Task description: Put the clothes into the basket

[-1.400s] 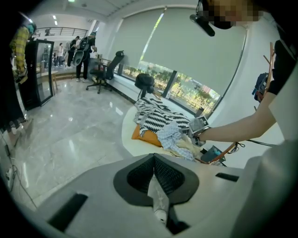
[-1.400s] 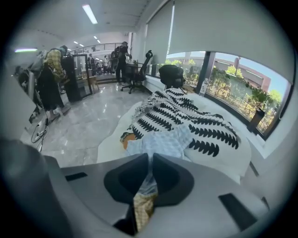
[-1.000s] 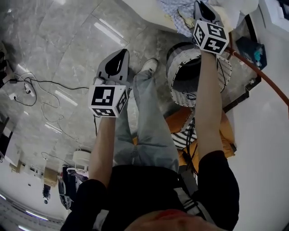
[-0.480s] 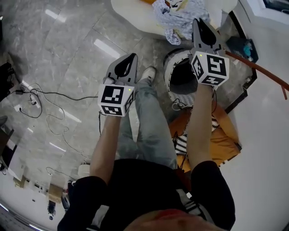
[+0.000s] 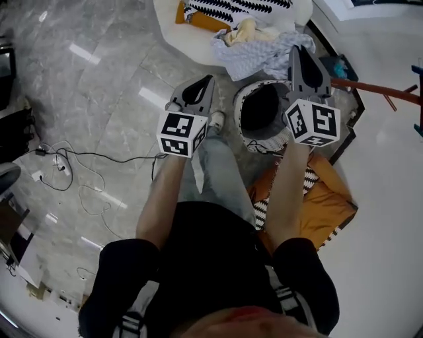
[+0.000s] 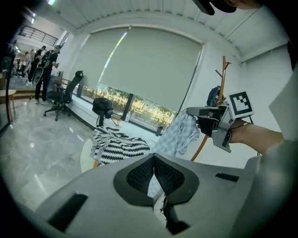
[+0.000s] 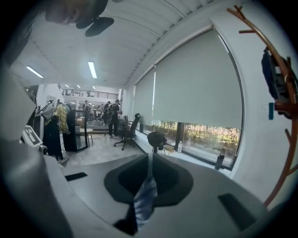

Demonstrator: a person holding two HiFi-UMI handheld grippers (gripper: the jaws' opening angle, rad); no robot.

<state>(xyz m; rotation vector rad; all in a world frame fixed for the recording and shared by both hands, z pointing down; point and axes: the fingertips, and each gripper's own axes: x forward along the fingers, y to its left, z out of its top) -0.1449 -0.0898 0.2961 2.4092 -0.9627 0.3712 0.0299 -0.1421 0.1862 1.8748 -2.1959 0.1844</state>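
You wear a black short-sleeved top (image 5: 211,257), grey trousers (image 5: 218,175), a white shoe (image 5: 216,119). Your left gripper (image 5: 206,80) and right gripper (image 5: 299,51): grey shells, black-and-white marker cubes (image 5: 182,134).

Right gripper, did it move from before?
Yes. The right gripper, shut on the checked cloth, pulled back from beyond the far rim of the basket to over its right side.

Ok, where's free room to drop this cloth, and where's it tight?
The basket mouth looks empty, right by the checked cloth in the right gripper. Bare marble floor runs left of the left gripper to the cables. Crowded: the table with clothes, and the orange pile right of the legs.
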